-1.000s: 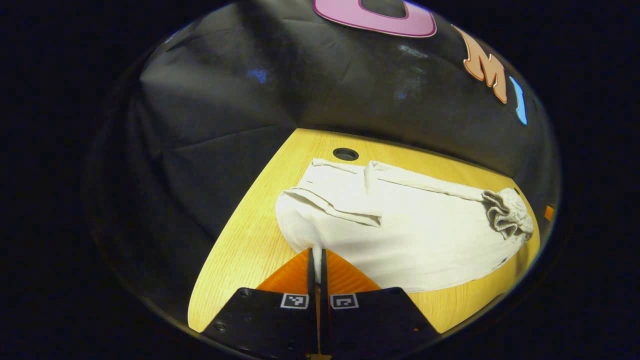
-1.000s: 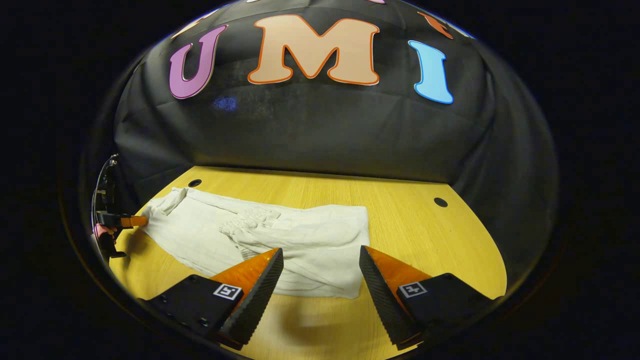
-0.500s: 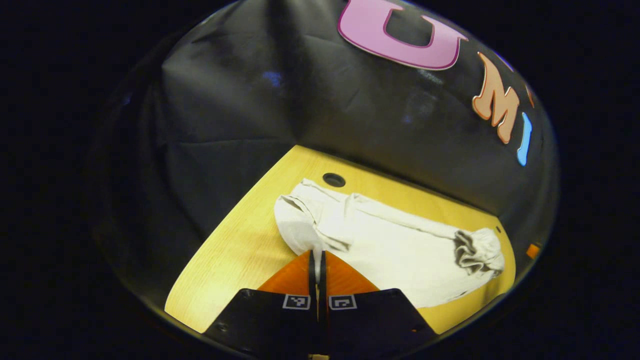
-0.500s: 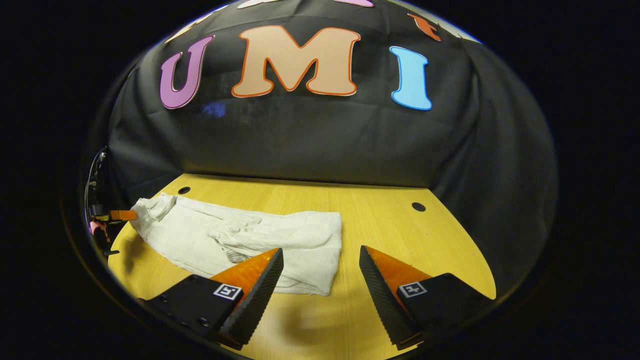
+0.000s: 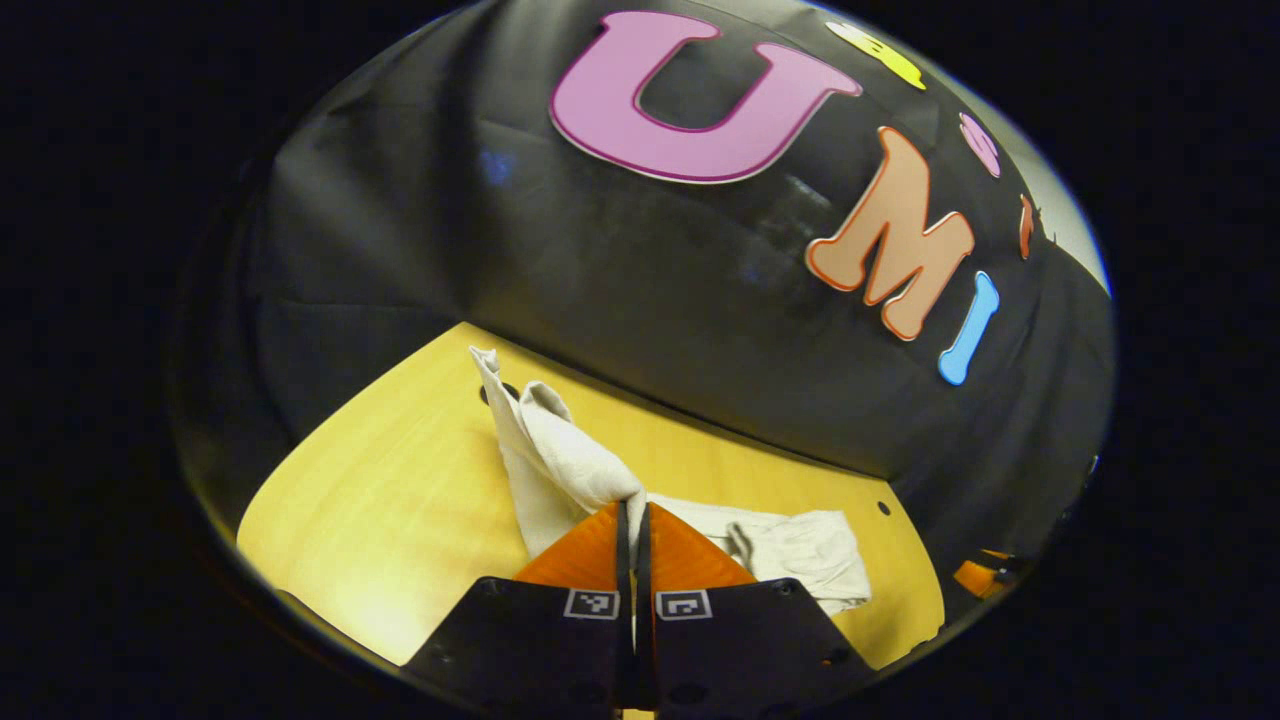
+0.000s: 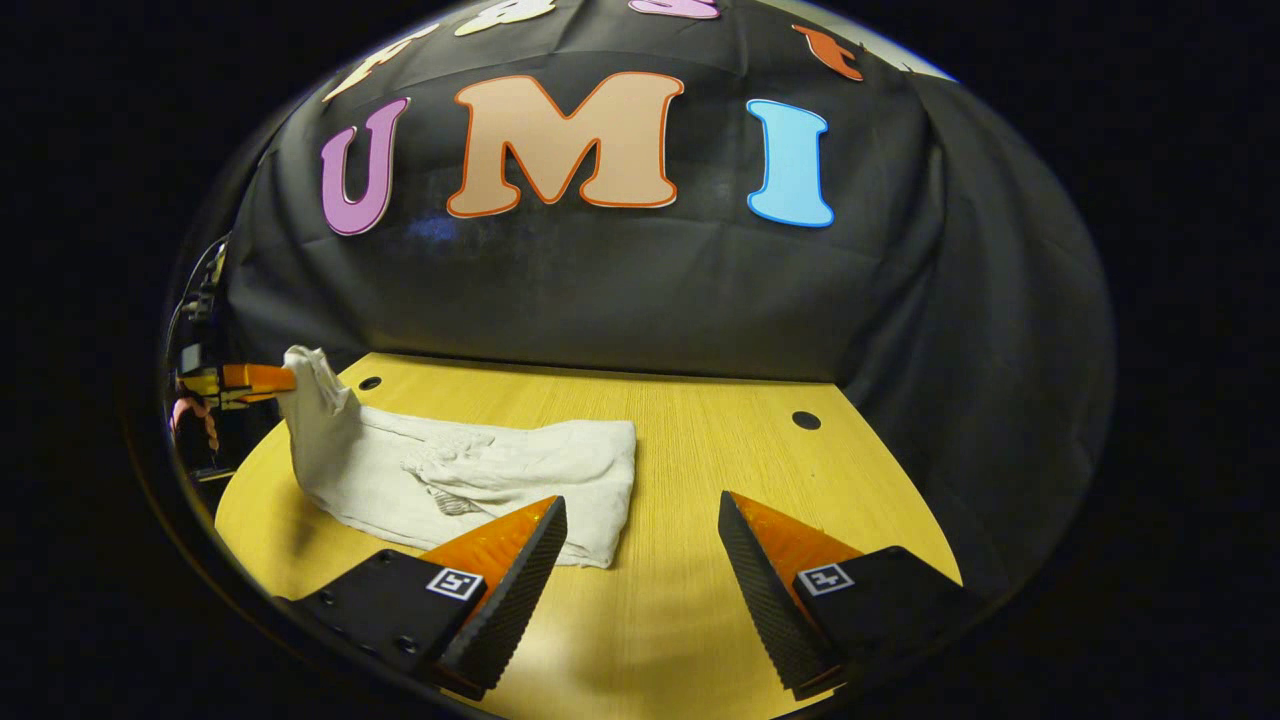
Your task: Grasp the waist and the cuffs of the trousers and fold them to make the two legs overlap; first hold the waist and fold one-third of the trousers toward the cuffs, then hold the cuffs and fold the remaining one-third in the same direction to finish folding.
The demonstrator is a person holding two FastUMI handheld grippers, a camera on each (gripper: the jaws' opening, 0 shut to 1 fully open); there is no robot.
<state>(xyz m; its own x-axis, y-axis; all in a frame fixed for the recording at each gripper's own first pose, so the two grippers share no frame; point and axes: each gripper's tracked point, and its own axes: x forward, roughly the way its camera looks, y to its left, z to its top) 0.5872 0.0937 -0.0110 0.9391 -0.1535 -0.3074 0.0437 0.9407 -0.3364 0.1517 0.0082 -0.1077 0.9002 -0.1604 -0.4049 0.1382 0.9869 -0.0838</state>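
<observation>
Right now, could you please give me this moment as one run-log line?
left gripper: shut on trousers, cuff end raised off table | right gripper: open, holds nothing | stage: final third fold, not yet laid over

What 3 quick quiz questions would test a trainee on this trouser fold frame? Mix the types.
1. True or false: the left gripper has its jaws shut on the cuff end of the trousers, raised off the table.
2. The right gripper is: A) shut on the waist, B) open and holding nothing, C) pressing the trousers flat.
3. Fill in: the gathered waist lies folded on top of the ___.

Key: 1 true; 2 B; 3 trouser legs.
</observation>
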